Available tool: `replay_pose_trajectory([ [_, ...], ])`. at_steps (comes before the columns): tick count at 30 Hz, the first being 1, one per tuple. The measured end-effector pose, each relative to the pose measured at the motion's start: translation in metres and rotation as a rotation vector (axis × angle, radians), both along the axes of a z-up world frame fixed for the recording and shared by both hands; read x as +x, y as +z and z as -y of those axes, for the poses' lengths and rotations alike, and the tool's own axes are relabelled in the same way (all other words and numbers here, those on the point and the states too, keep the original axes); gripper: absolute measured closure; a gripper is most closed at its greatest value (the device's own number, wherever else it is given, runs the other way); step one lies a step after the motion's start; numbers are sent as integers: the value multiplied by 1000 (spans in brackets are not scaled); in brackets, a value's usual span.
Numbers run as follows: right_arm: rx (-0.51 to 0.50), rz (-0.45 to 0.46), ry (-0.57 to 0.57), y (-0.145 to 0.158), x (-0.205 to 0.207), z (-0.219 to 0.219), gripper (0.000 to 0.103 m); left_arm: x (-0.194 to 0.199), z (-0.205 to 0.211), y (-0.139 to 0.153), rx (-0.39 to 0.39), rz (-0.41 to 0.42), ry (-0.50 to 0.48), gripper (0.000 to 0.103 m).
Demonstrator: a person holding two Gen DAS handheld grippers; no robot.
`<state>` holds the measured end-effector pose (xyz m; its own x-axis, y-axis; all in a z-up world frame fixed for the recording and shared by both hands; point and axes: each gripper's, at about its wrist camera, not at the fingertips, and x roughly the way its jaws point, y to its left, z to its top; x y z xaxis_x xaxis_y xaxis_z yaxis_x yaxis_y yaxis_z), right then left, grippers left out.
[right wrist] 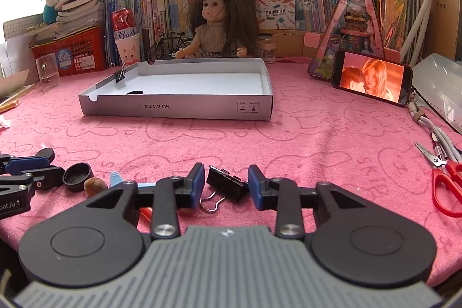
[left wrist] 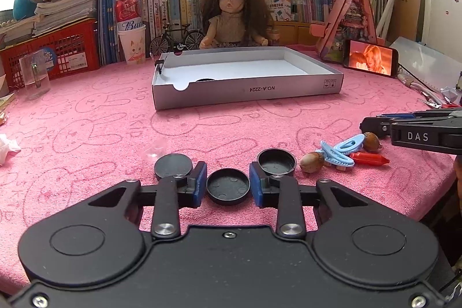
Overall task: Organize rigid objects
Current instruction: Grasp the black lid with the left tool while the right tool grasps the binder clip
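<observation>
Tongs status: my left tongs [left wrist: 228, 184] bracket a round black plastic cap [left wrist: 228, 186], pads not touching; my right tongs [right wrist: 226, 183] straddle a black binder clip [right wrist: 226, 186] on the pink surface [right wrist: 317, 140], contact unclear.

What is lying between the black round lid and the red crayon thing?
In the left wrist view, an acorn and blue hair clips lie between the open lid and red piece.

The left gripper [left wrist: 228, 184] pointed forward and down over the worktop [left wrist: 101, 134], its blue jaws standing apart on either side of a round black cap [left wrist: 228, 186] without clearly pressing it. The right gripper [right wrist: 226, 186], tilted the same way just right of it, had its jaws apart around a black binder clip [right wrist: 226, 183].
</observation>
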<state>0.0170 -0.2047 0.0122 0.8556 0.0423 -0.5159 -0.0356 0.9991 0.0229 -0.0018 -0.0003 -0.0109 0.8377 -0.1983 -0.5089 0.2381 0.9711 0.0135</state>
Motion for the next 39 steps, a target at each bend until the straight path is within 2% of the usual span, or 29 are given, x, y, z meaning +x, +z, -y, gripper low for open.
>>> replay_pose_trajectory([
  [3,-3,-11,6,1,-1,6,81,1,-1,0,-8,-3,2,73],
  [9,-35,-18,-7,3,-2,20,82,1,-2,1,-11,-5,2,73],
  [11,-31,-24,-19,4,-2,27,74,1,-2,1,-15,-7,3,73],
  [14,-41,-24,-27,5,-5,33,71,2,-4,2,-28,-9,9,73],
  [15,-49,-25,-32,5,-5,35,62,2,-4,2,-33,-9,10,73],
  [16,-57,-27,-40,5,-5,37,59,3,-4,2,-35,-8,11,73],
  [20,-65,-40,-124,4,-1,46,59,4,-5,2,-34,-11,15,73],
  [23,-27,-48,-161,6,-1,51,59,3,-4,2,-32,-10,14,73],
  [26,4,-43,-142,8,-4,49,59,3,-3,2,-29,-10,12,73],
  [31,27,-36,-101,12,-9,35,45,3,-4,2,-31,-9,14,73],
  [39,40,-55,-88,10,-2,20,39,3,-6,2,-36,-8,20,73],
])
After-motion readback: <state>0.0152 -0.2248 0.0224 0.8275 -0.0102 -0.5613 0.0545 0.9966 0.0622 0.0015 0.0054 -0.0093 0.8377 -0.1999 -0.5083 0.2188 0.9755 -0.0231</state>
